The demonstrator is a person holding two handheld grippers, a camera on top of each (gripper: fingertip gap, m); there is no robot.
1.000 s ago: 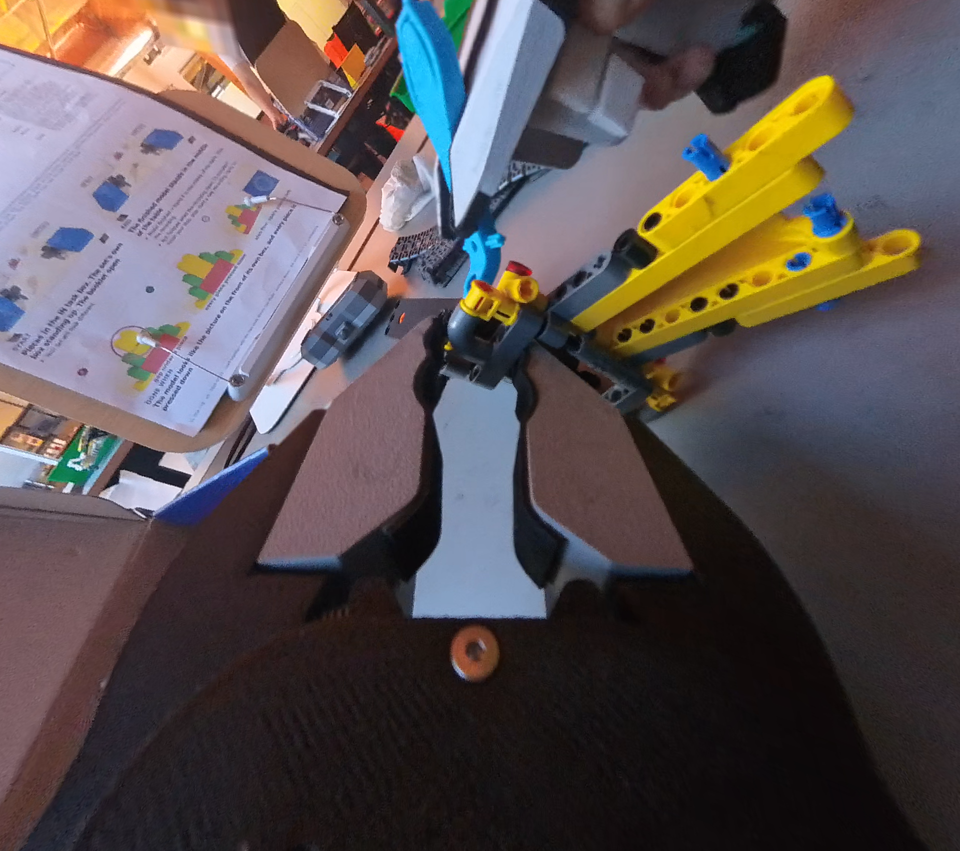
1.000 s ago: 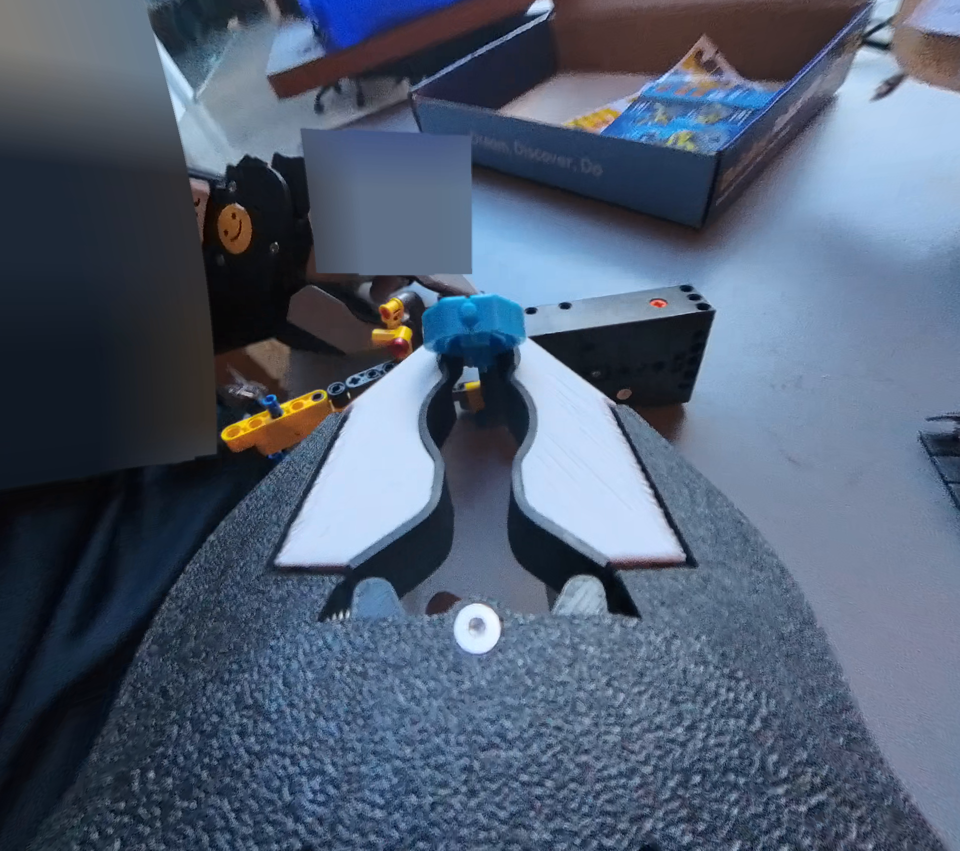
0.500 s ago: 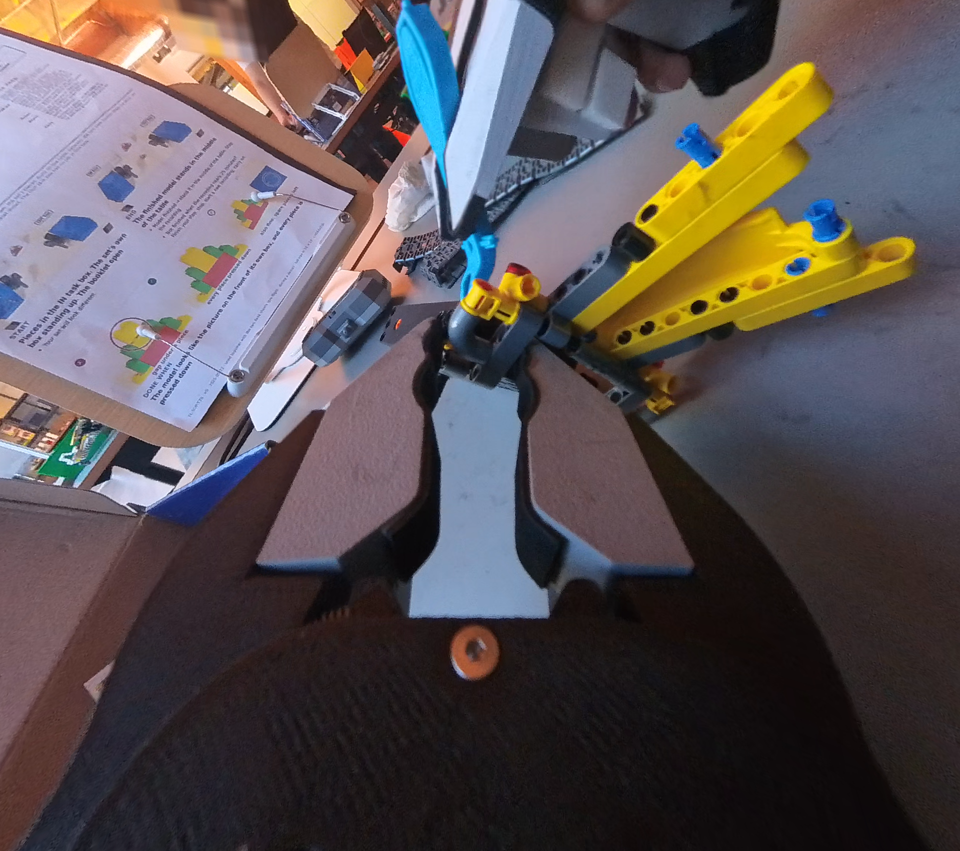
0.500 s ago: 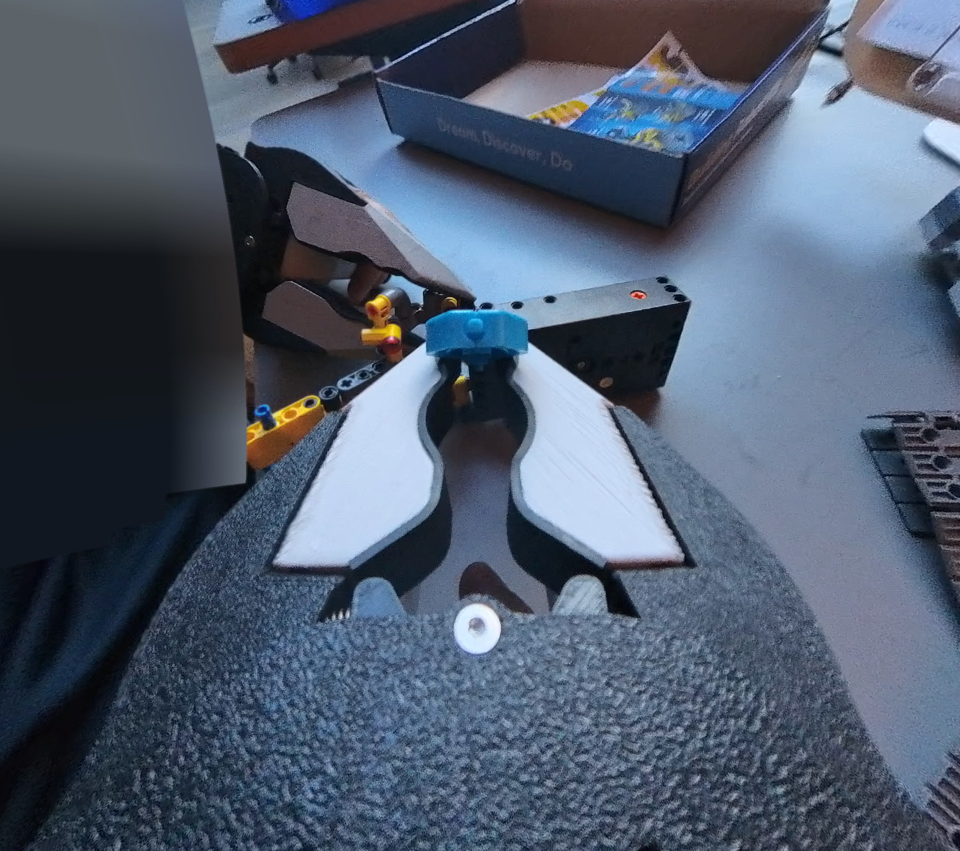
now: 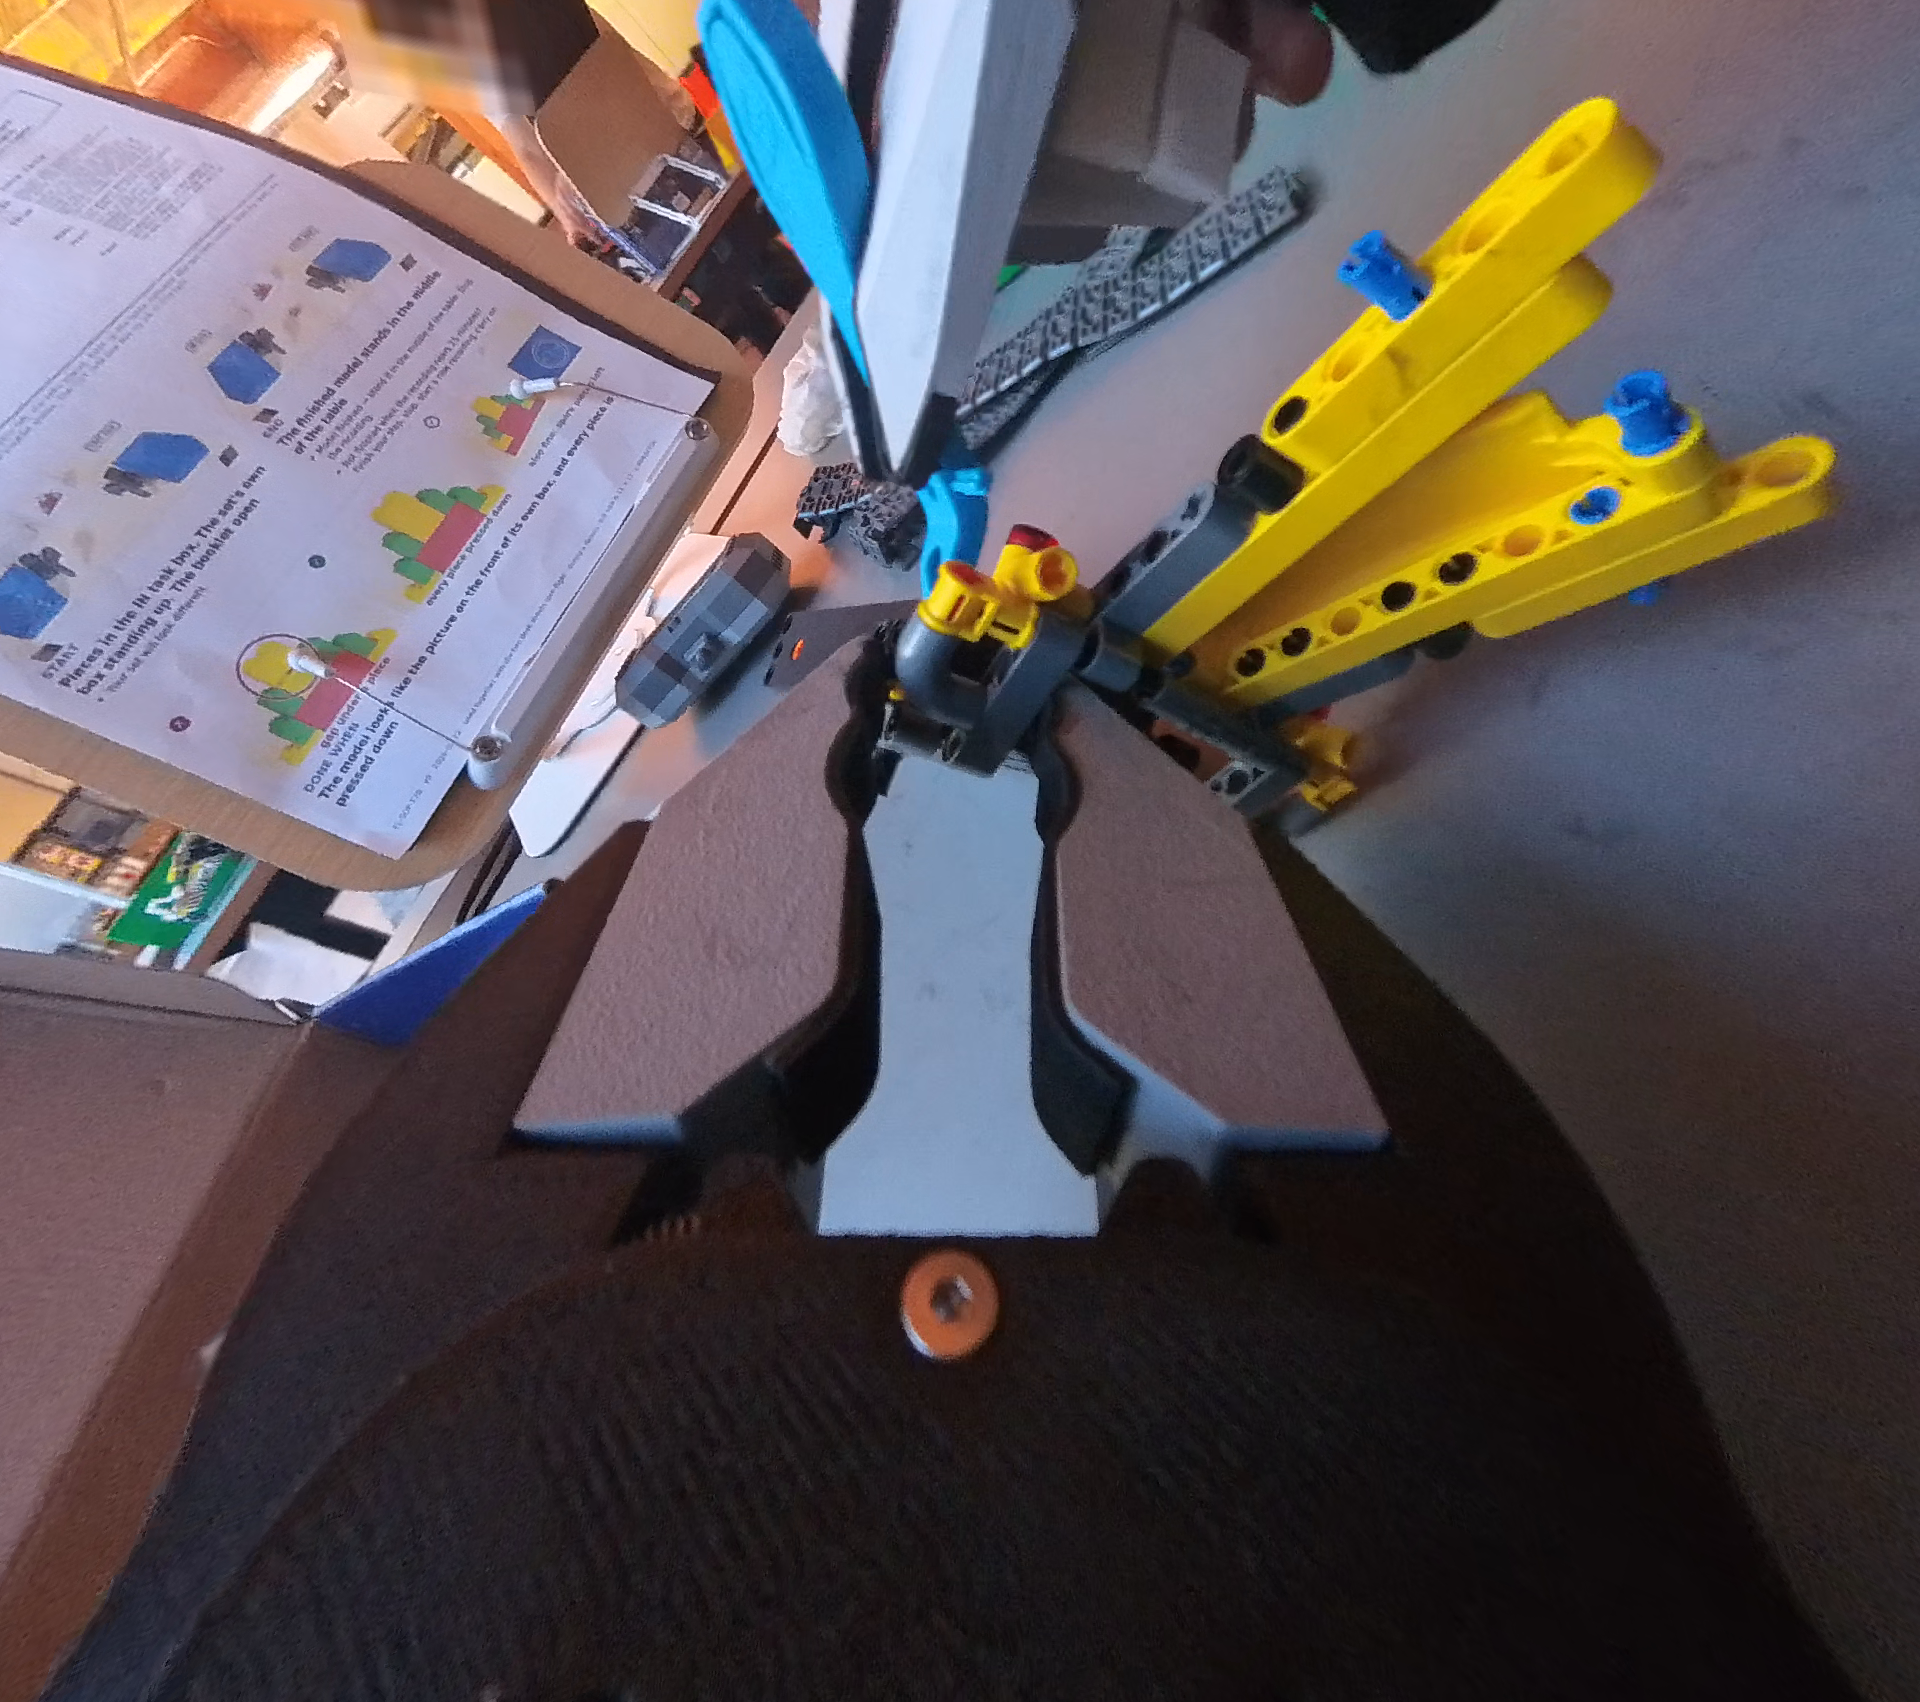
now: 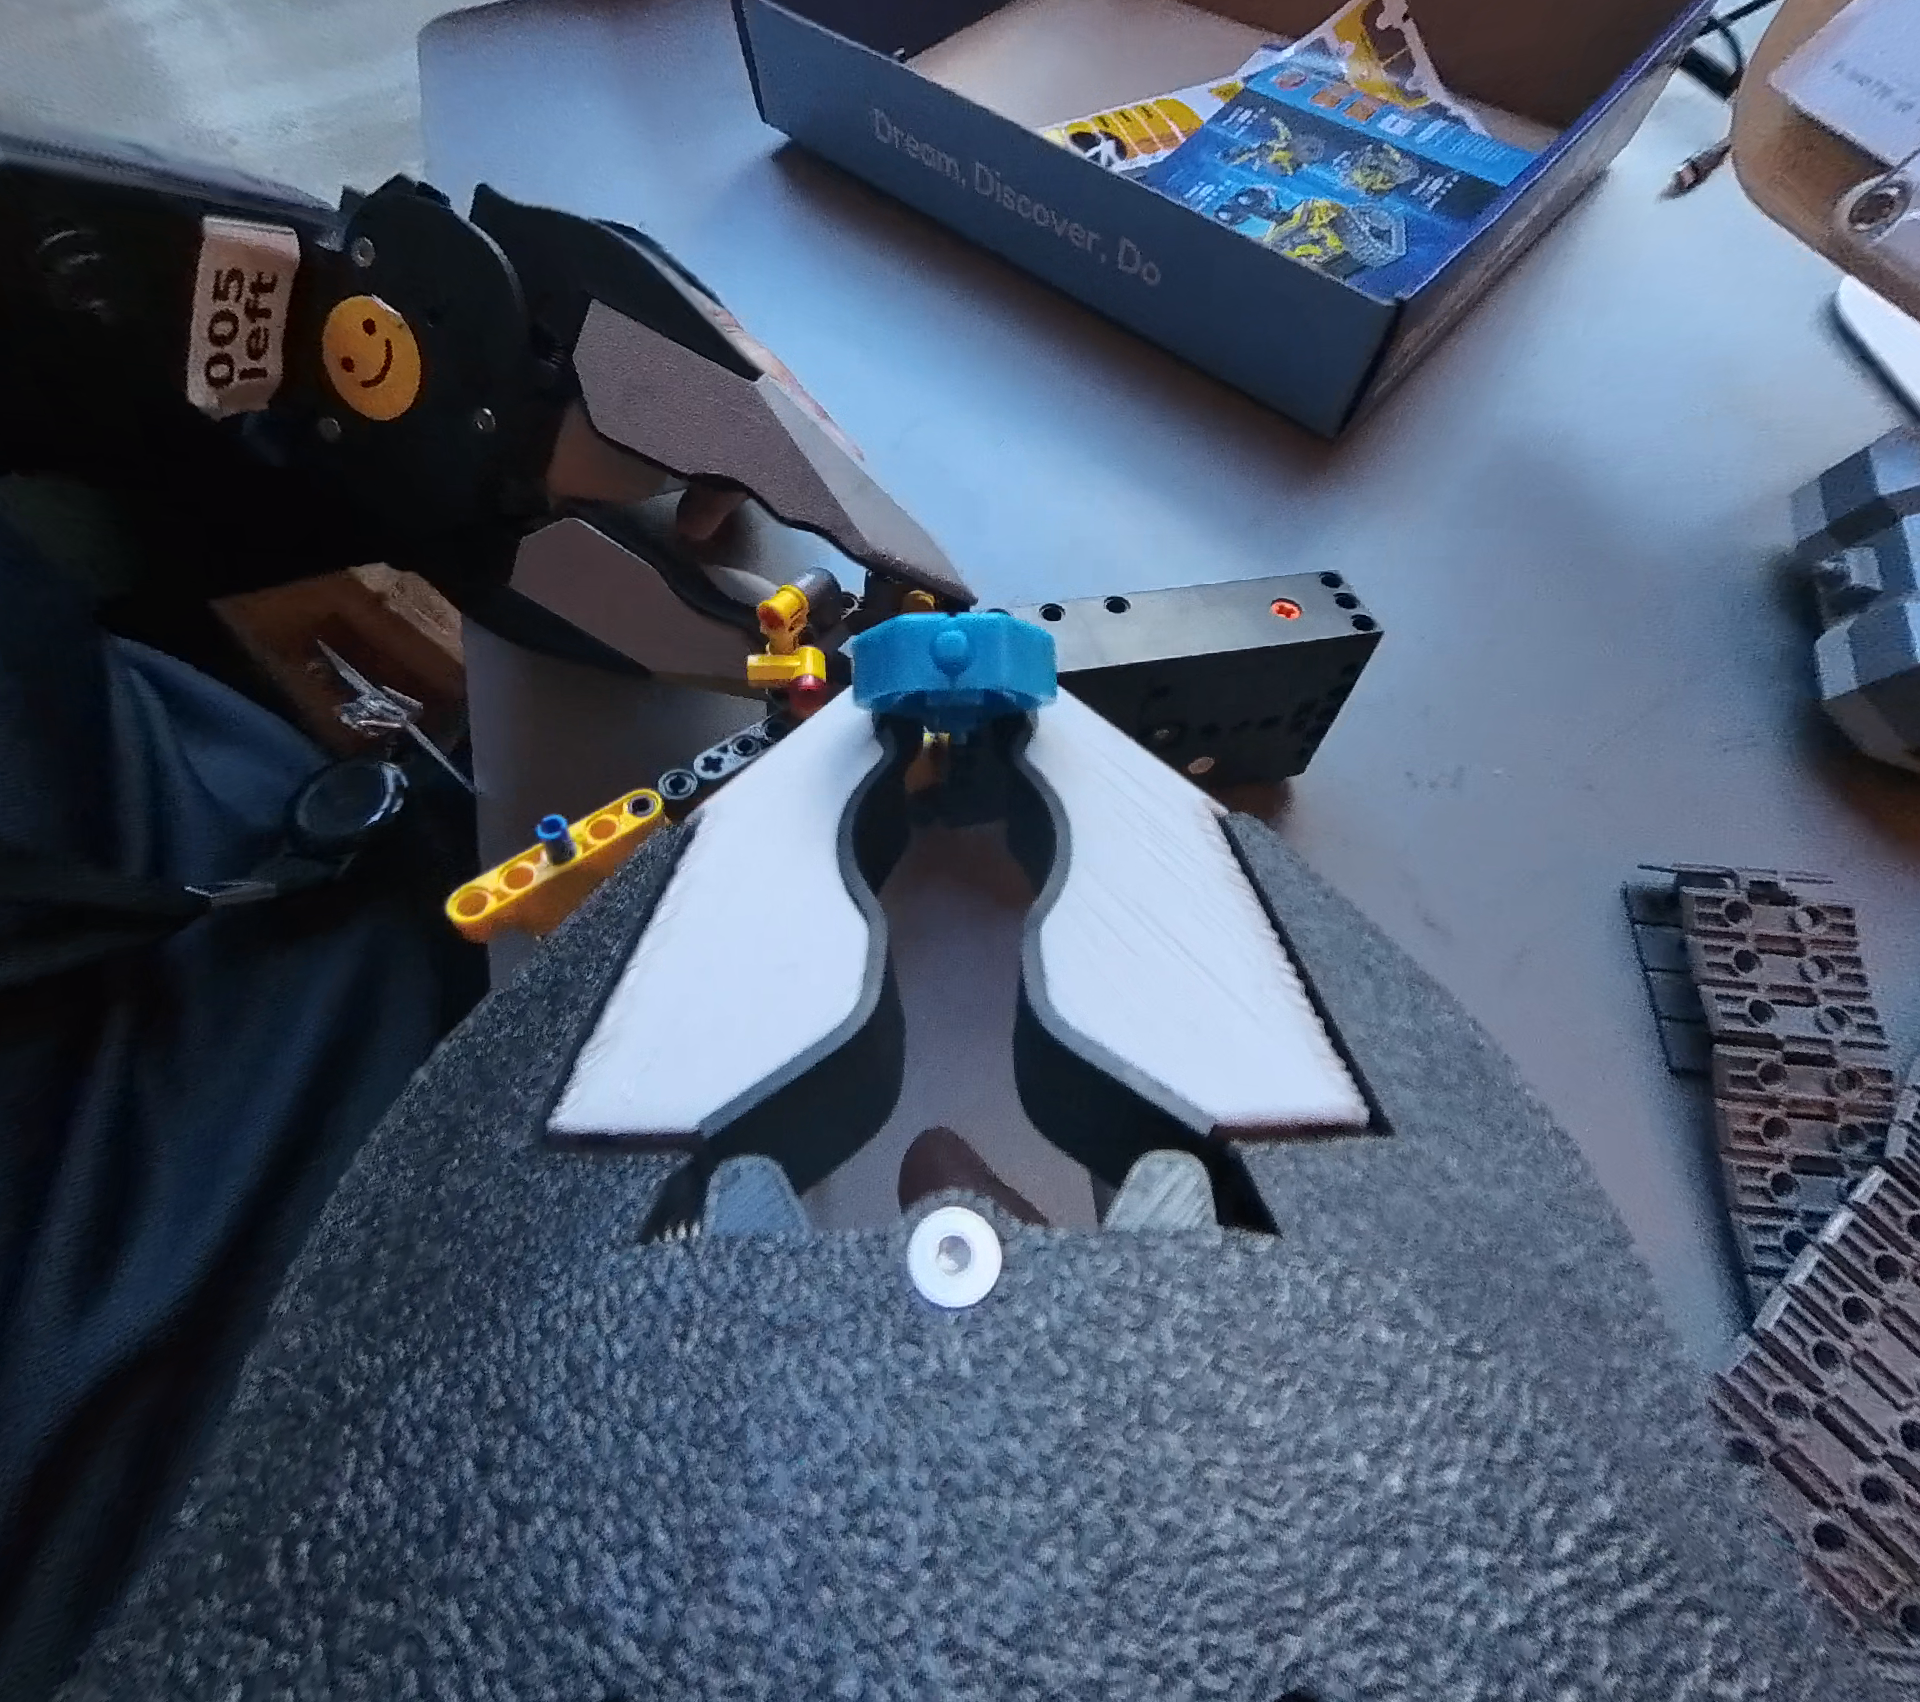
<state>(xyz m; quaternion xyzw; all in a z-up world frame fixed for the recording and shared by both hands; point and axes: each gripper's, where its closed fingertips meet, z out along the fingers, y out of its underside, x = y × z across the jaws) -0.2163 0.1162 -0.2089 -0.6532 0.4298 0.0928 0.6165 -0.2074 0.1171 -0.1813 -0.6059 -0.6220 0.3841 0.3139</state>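
Grey connector of the yellow-beamed model [image 5: 1382, 530] sits clamped in the left gripper [image 5: 961, 717]. Right gripper [image 6: 951, 722] pinches what looks like a blue disc [image 6: 951, 665]. Misaligned pressing could pop pins loose.

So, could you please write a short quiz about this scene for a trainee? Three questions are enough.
1. True or false: the right tongs are shut on a blue round piece.
2. What do the left tongs grip?
A) the yellow-and-grey model
B) a sheet of paper
C) a black block
3. Fill the gap: the booklet lies inside the open ____ box.

Key: 1 true; 2 A, at the model's grey end; 3 blue.
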